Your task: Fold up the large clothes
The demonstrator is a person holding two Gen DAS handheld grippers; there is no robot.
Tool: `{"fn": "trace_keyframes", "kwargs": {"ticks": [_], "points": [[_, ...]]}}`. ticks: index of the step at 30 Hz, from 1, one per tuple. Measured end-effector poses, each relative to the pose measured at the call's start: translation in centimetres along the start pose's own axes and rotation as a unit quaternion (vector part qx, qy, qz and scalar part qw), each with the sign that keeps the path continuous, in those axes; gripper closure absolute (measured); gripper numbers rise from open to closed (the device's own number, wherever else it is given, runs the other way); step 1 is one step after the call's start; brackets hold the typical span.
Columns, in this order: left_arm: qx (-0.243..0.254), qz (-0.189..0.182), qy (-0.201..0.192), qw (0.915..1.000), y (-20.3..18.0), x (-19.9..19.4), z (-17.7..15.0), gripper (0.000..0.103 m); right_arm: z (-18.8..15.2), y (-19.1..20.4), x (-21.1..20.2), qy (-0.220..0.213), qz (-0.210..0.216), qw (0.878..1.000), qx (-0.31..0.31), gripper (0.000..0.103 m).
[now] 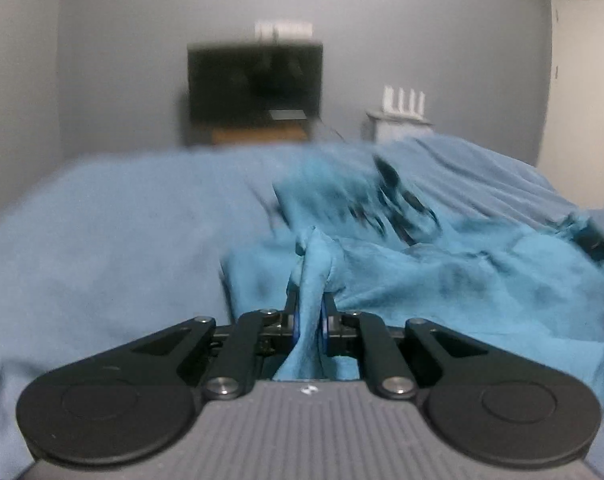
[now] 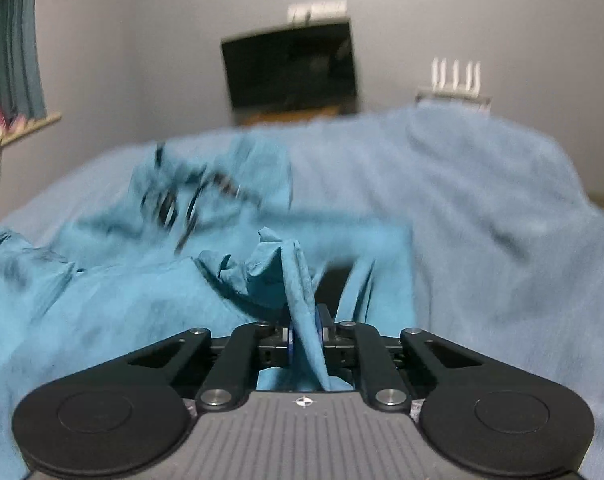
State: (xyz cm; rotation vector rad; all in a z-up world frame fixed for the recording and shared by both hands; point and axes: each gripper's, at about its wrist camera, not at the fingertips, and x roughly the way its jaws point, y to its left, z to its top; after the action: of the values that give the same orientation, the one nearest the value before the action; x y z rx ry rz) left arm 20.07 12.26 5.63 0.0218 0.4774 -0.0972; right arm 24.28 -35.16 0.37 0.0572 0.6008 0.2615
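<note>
A bright turquoise shirt (image 1: pixel 441 264) with a dark print lies crumpled on a paler blue bed cover (image 1: pixel 114 232). My left gripper (image 1: pixel 309 312) is shut on a bunched fold of the shirt, which stands up between its jaws. In the right wrist view the same shirt (image 2: pixel 114 280) spreads to the left, its dark print blurred. My right gripper (image 2: pixel 305 328) is shut on another bunched fold of the shirt. Both views are motion-blurred.
The bed cover (image 2: pixel 501 240) fills the right of the right wrist view. A dark screen (image 1: pixel 256 80) stands on a wooden stand by the far wall. A white router (image 1: pixel 403 100) sits on a small cabinet, a white door (image 1: pixel 581 92) at right. Curtains (image 2: pixel 6 48) hang at left.
</note>
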Motion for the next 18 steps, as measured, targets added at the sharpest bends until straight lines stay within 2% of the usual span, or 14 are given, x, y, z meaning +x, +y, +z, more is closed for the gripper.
{"fn": "trace_keyframes", "kwargs": {"ticks": [2,6,9,12,14,15,16,17,18], "points": [[0.021,0.028,-0.015,0.9993,-0.7,2.0,1.2,0.098,1.4,0.0,0.6,-0.035,-0.015,0.999,0.005,0.092],[0.059,0.075,-0.01,0.9954,-1.6,6.9,2.2,0.097,3.0,0.1,3.4,-0.065,-0.051,0.997,0.007,0.092],[0.072,0.104,0.018,0.9919,-2.1,10.6,1.2,0.097,3.1,0.3,6.6,-0.078,-0.078,0.994,-0.006,0.092],[0.087,0.121,0.051,0.9875,-2.3,13.2,-0.8,0.093,2.5,0.3,9.6,-0.07,-0.102,0.992,-0.021,0.09],[0.114,0.136,0.062,0.9821,-2.9,14.4,-2.1,0.089,1.7,-0.1,11.6,-0.047,-0.108,0.993,-0.013,0.081],[0.128,0.144,0.069,0.9788,-3.2,14.7,-2.7,0.083,1.3,-0.4,12.2,-0.038,-0.11,0.993,-0.005,0.076],[0.141,0.149,0.075,0.9758,-3.6,15.1,-3.1,0.081,1.0,-0.8,12.6,-0.031,-0.114,0.993,0.009,0.061],[0.147,0.153,0.081,0.974,-3.7,15.3,-3.3,0.078,0.9,-1.4,12.8,-0.027,-0.119,0.992,0.026,0.051],[0.148,0.158,0.084,0.9727,-3.7,15.3,-3.4,0.069,0.7,-1.7,12.7,-0.027,-0.12,0.992,0.039,0.049]]}}
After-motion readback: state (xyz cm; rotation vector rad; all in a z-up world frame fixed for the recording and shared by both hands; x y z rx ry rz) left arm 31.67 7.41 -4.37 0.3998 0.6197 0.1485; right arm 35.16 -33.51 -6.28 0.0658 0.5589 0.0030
